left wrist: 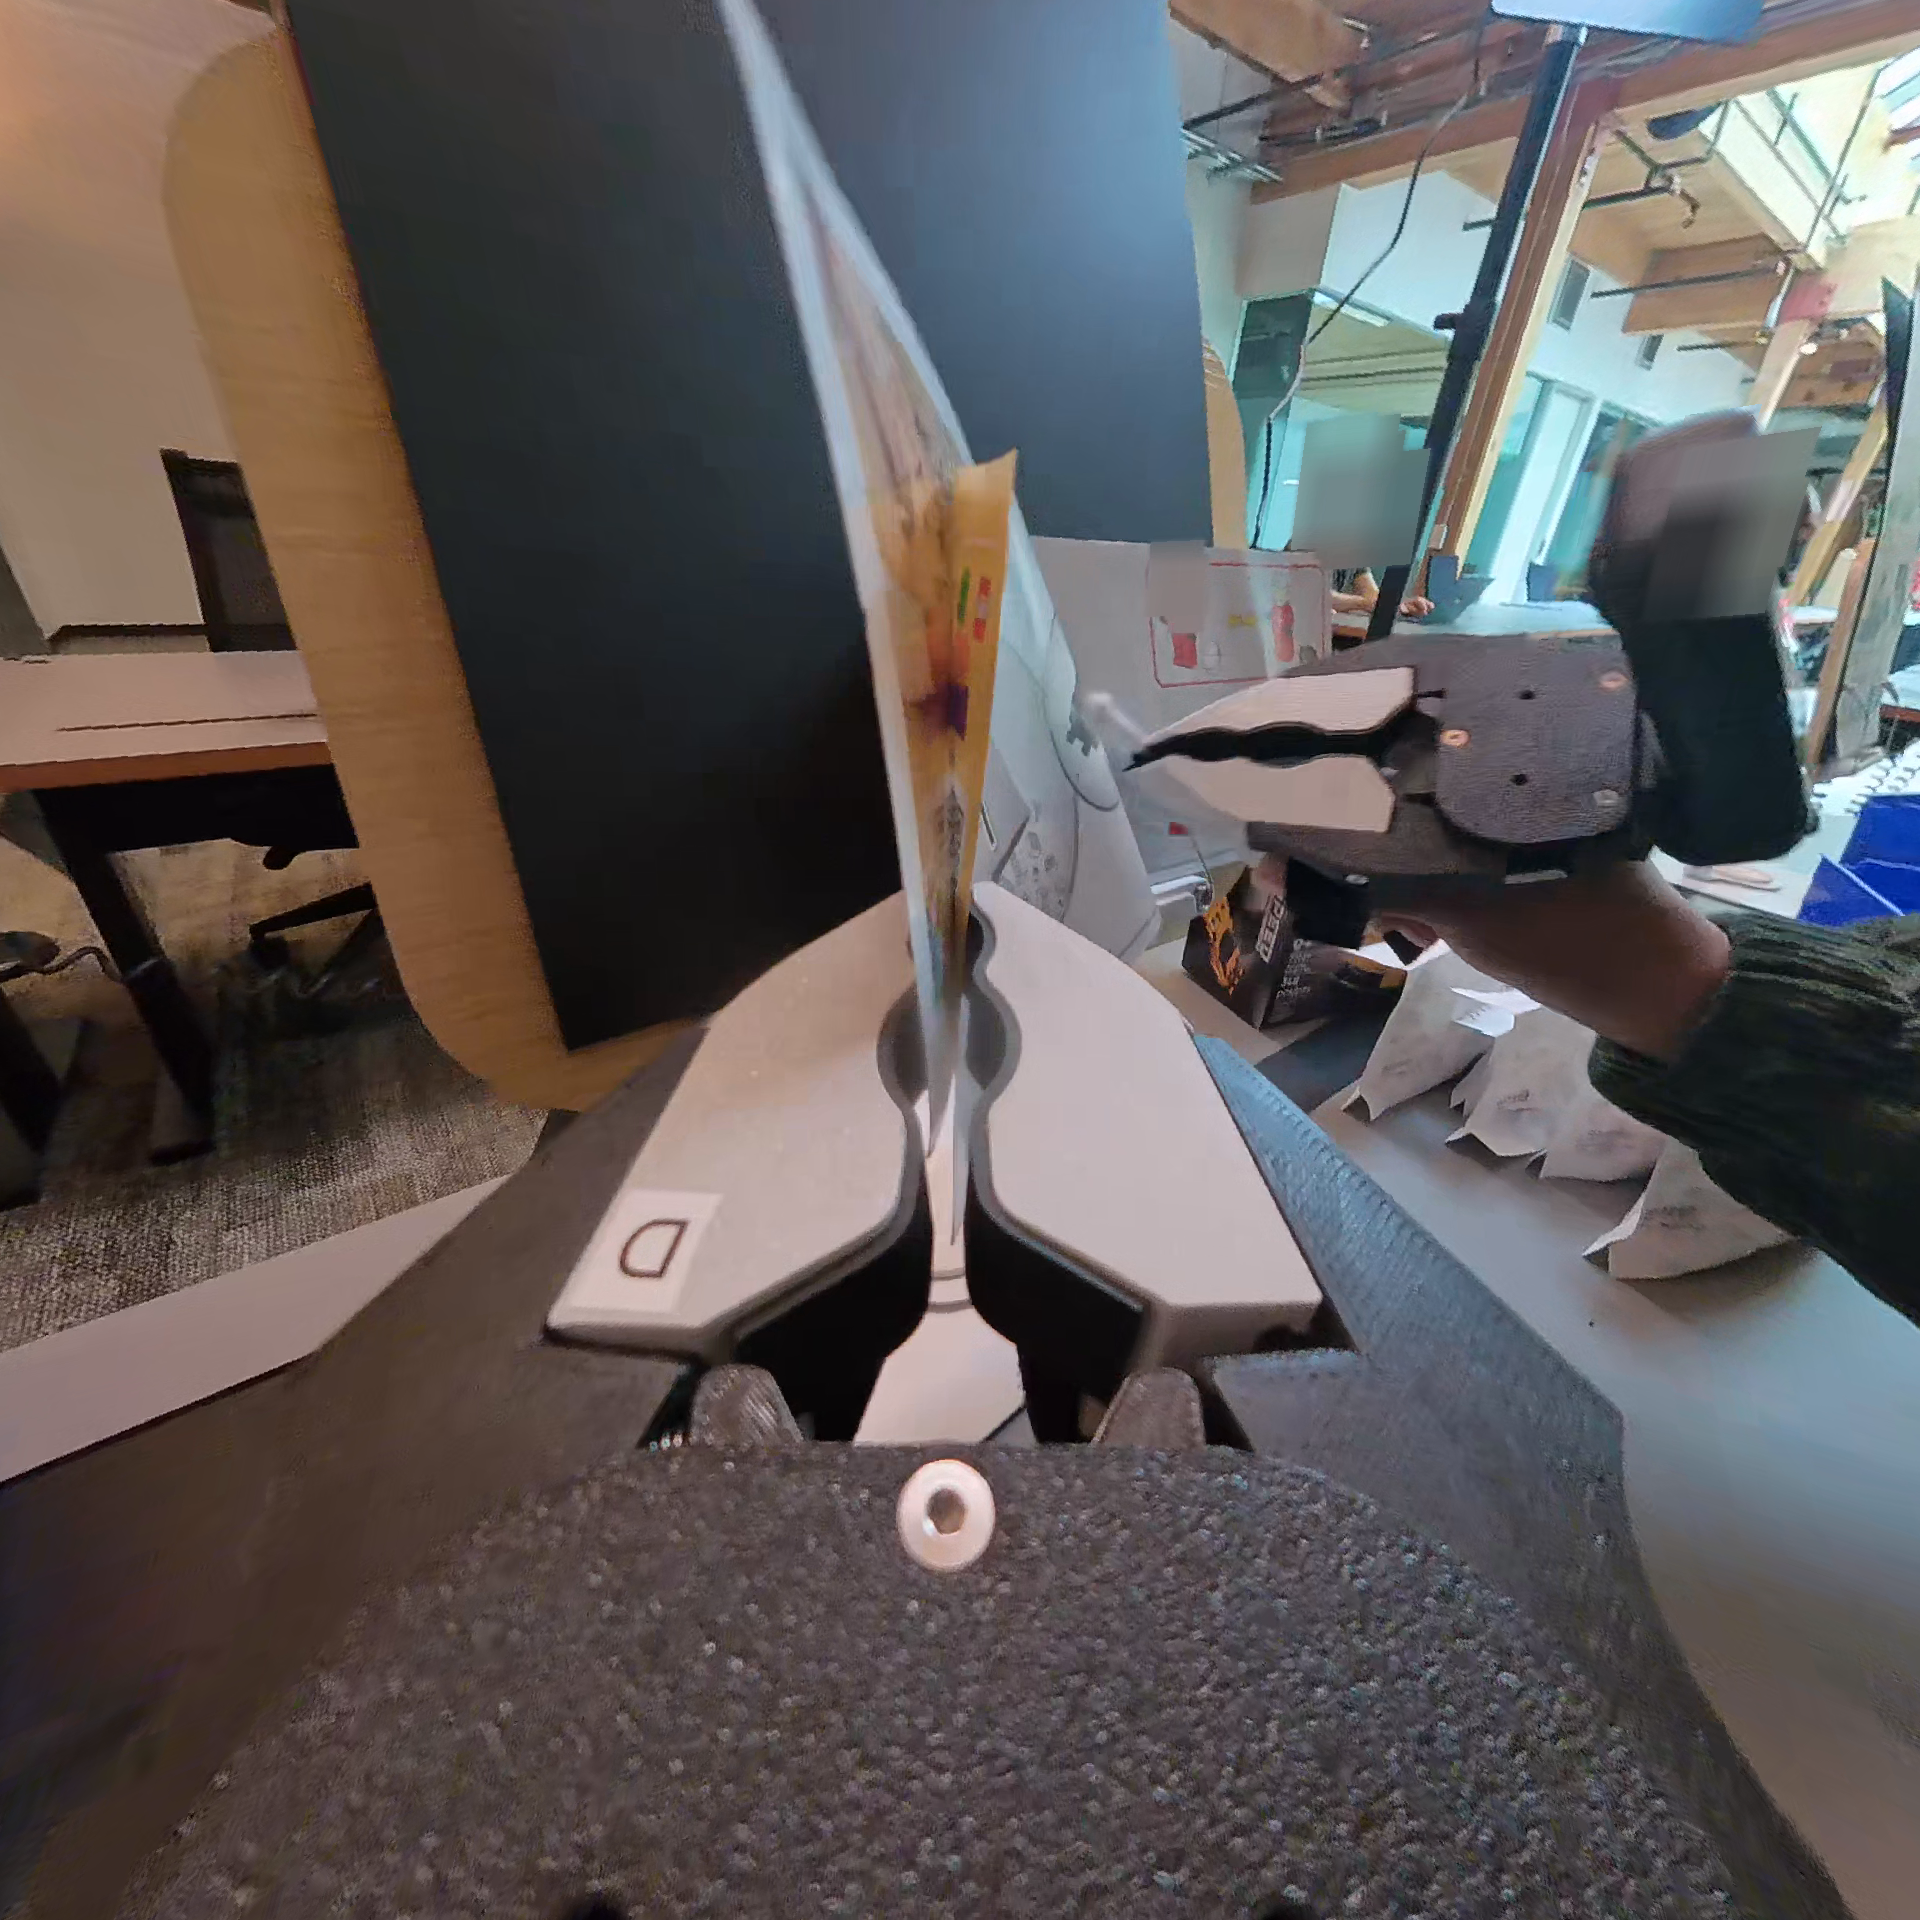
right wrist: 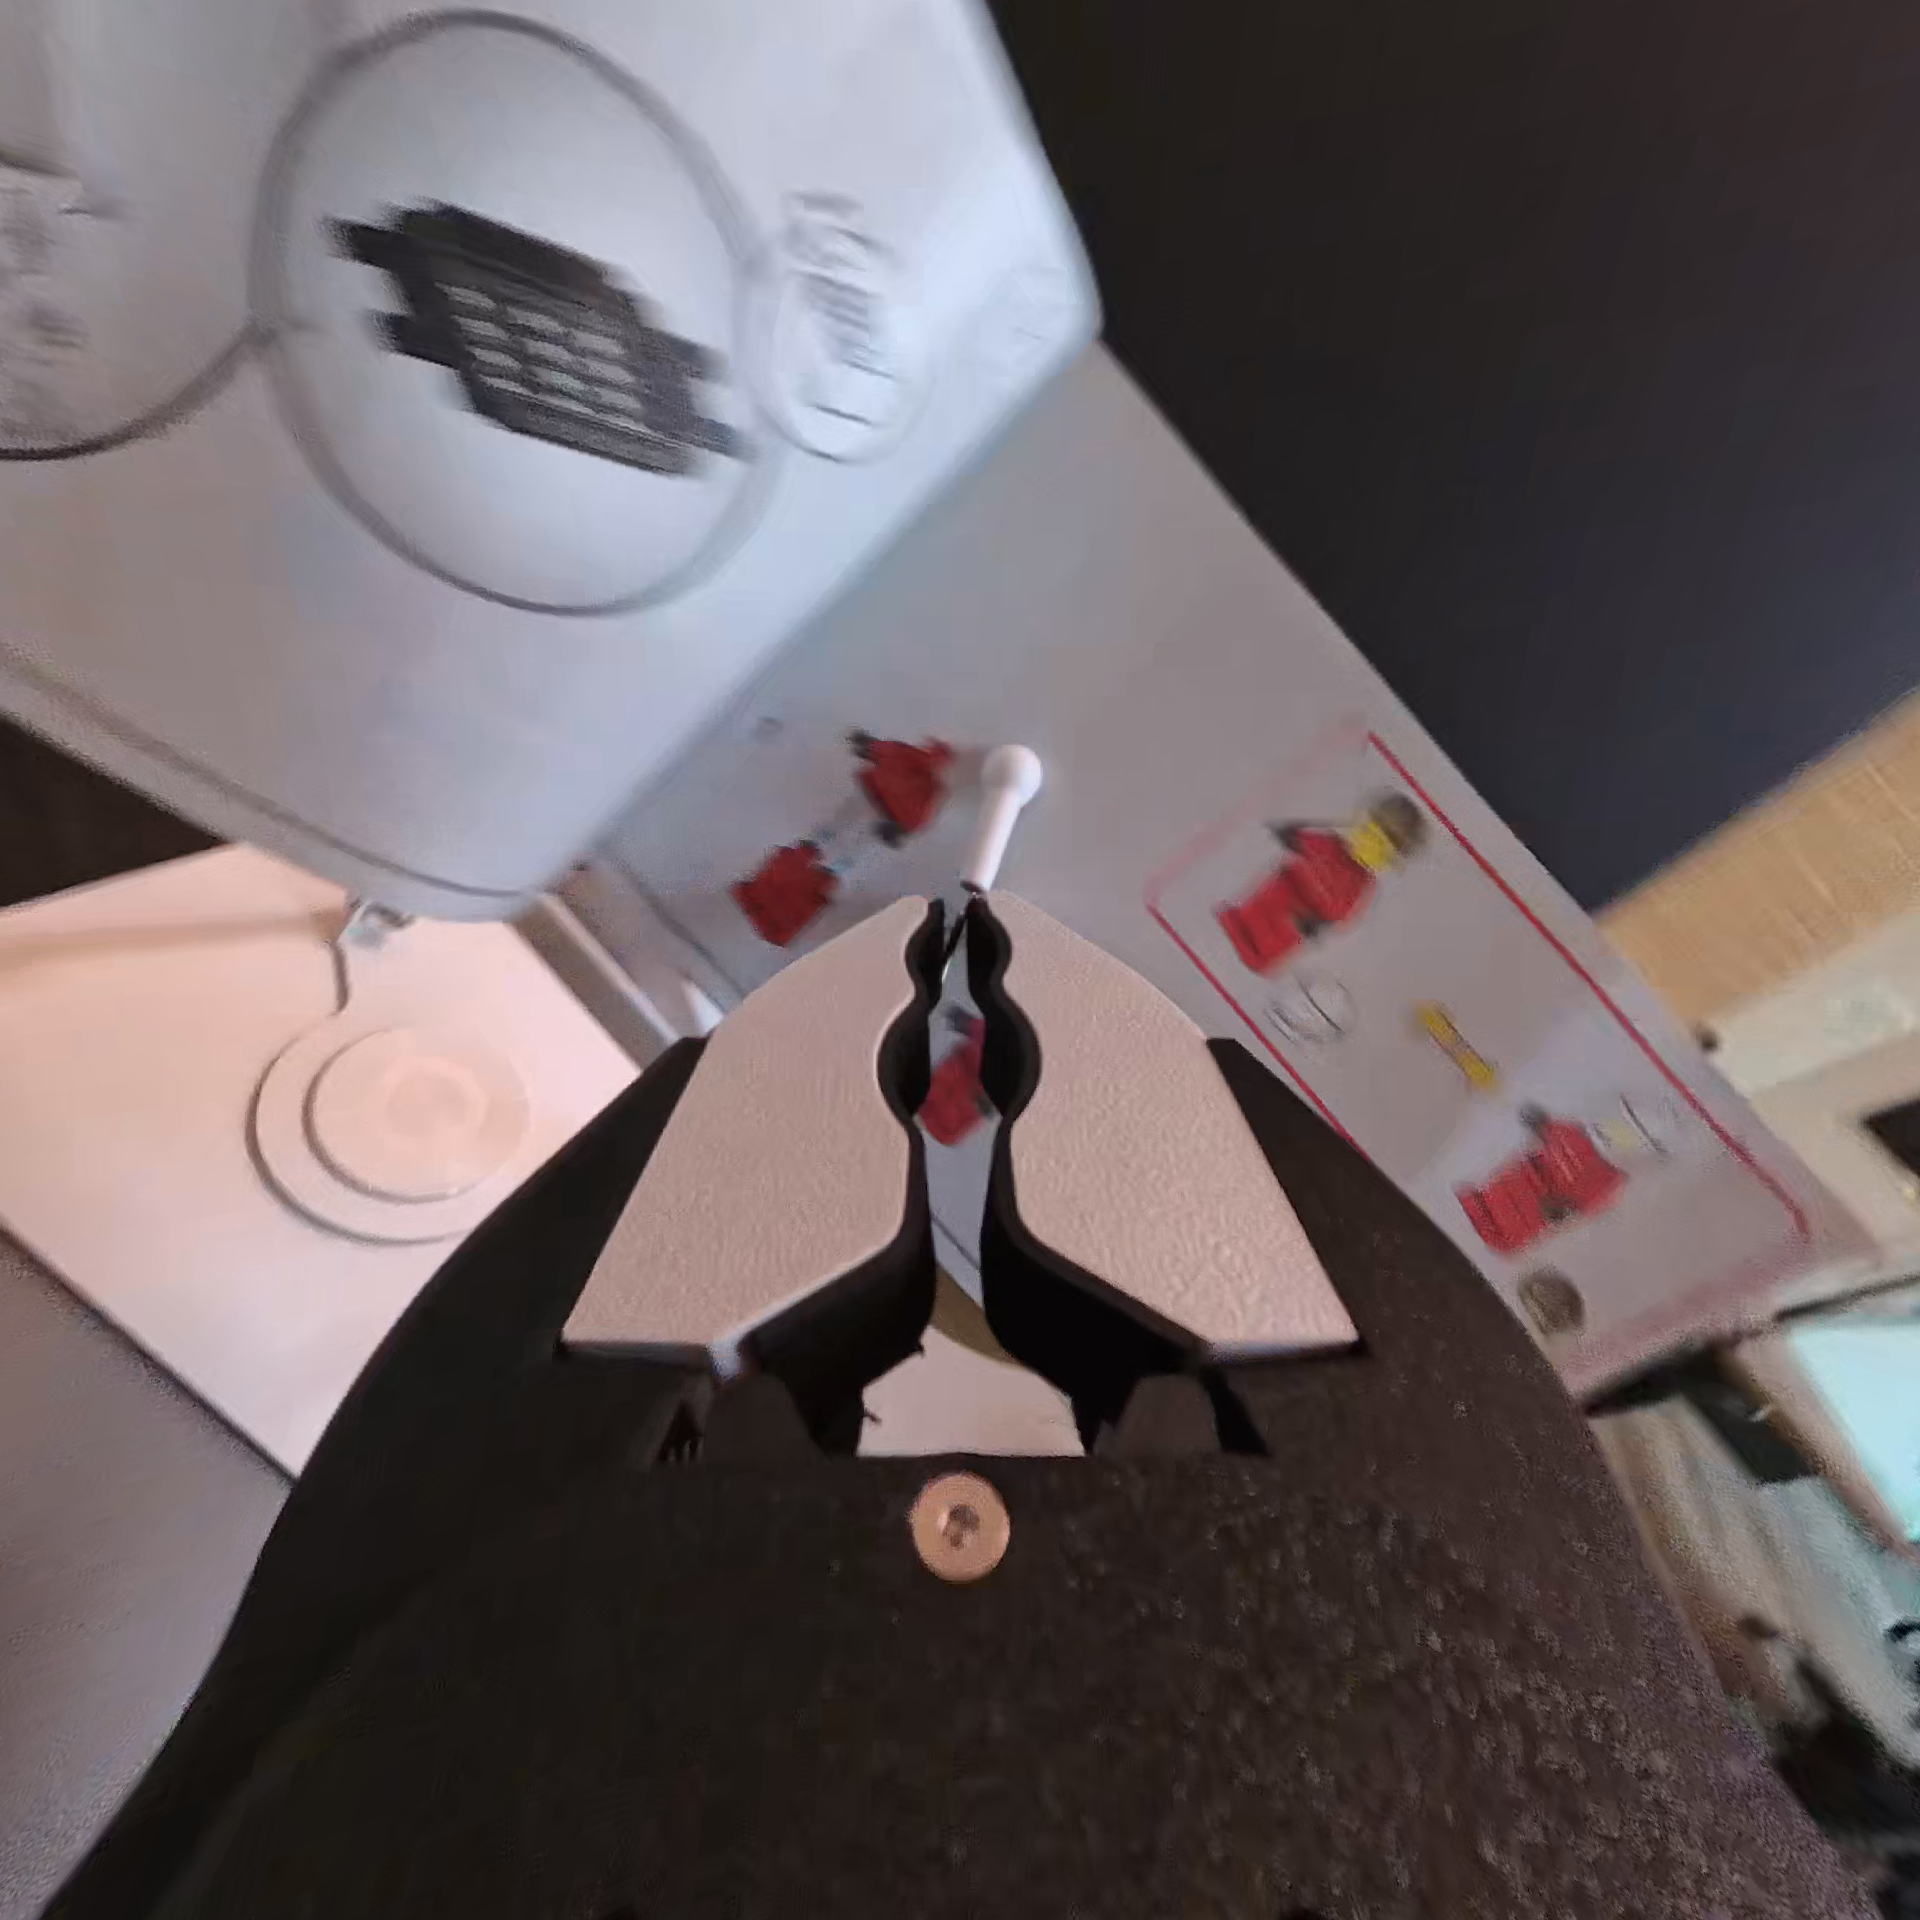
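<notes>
My left gripper [left wrist: 951,935] is shut on a thin printed booklet [left wrist: 935,644], white with a yellow, colourful cover. I see it edge-on, standing up from the jaws. My right gripper [right wrist: 951,914], which also shows in the left wrist view [left wrist: 1143,753], is held by a hand [left wrist: 1558,956] to the right of the booklet. Its fingertips are closed on the thin stem of a small white knob-headed pin [right wrist: 1003,805]. The pin also shows in the left wrist view [left wrist: 1099,715], sticking out past the tips toward the booklet.
A white box printed with red figures [right wrist: 1455,1039] lies behind the pin, and a white bag with a ring print [right wrist: 499,312] is at upper left. A black panel [left wrist: 571,416], a dark box with orange print [left wrist: 1278,956] and white paper bags [left wrist: 1538,1122] stand around. About 20 cm separates my left fingertips from my right.
</notes>
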